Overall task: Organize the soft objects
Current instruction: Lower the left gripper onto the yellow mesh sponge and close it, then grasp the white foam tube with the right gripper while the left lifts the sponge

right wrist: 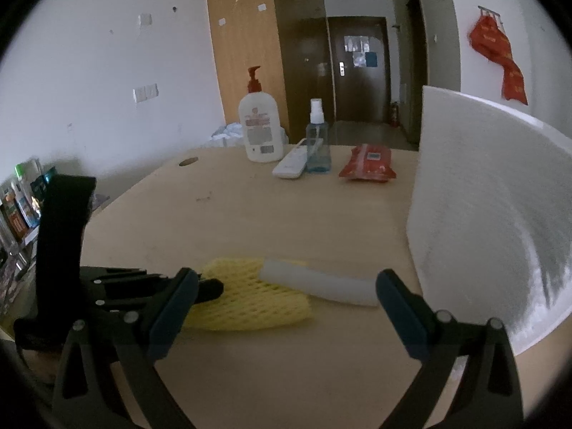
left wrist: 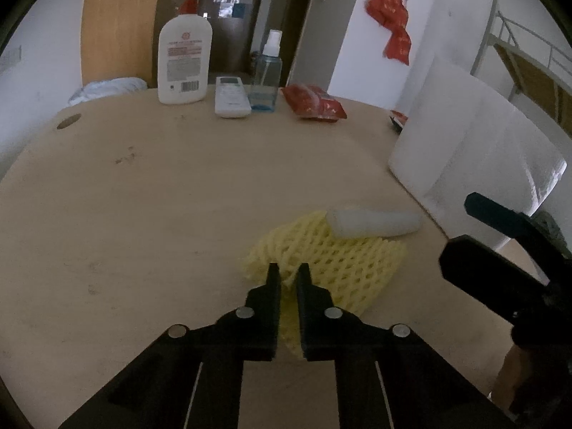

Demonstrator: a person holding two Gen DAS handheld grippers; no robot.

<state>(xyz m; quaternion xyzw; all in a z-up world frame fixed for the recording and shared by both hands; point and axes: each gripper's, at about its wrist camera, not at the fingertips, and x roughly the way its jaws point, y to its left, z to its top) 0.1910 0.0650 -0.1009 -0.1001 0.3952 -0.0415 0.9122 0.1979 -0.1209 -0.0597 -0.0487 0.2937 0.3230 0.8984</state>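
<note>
The left gripper (left wrist: pixel 288 274) has its jaws pinched on the near edge of the yellow foam net (left wrist: pixel 332 261), which lies flat on the tabletop (left wrist: pixel 161 196) under a white foam tube (left wrist: pixel 373 222). The right gripper (right wrist: pixel 286 287) hangs wide open and empty – likely next onto the tube – so the net can be drawn free

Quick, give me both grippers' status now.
Left gripper: shut on the yellow foam net.
Right gripper: open, holding nothing; the white foam tube lies ahead.
</note>
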